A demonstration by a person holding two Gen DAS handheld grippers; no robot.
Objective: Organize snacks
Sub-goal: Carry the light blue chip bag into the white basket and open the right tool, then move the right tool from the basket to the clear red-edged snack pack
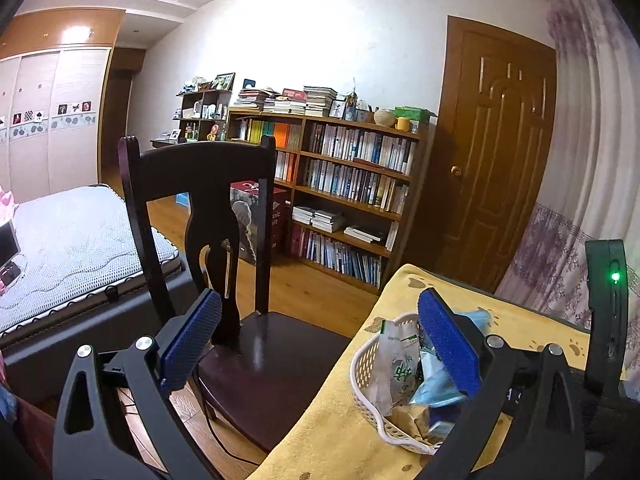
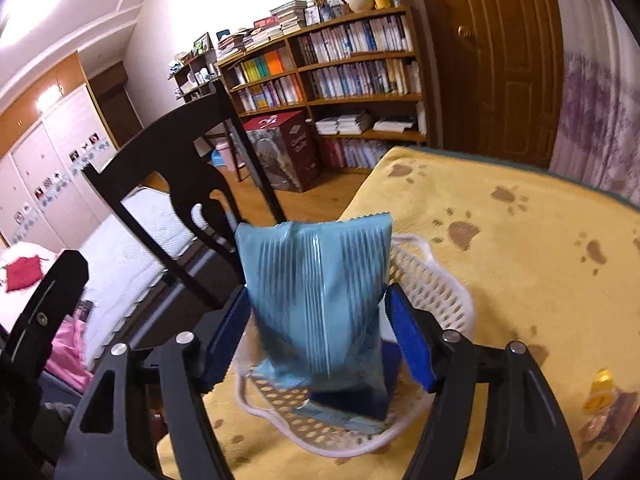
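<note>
We find right gripper clamped on blue snack packet, held upright over white basket on yellow cloth. Left gripper spread wide, empty. Risk we judge: slick packet slipping, landing outside rim. Basket near cloth edge; dark chair crowds left; cloth right open.

This is a home bedroom. A bed lies at the left by a wardrobe. A full bookcase and a wooden door line the far wall.
</note>
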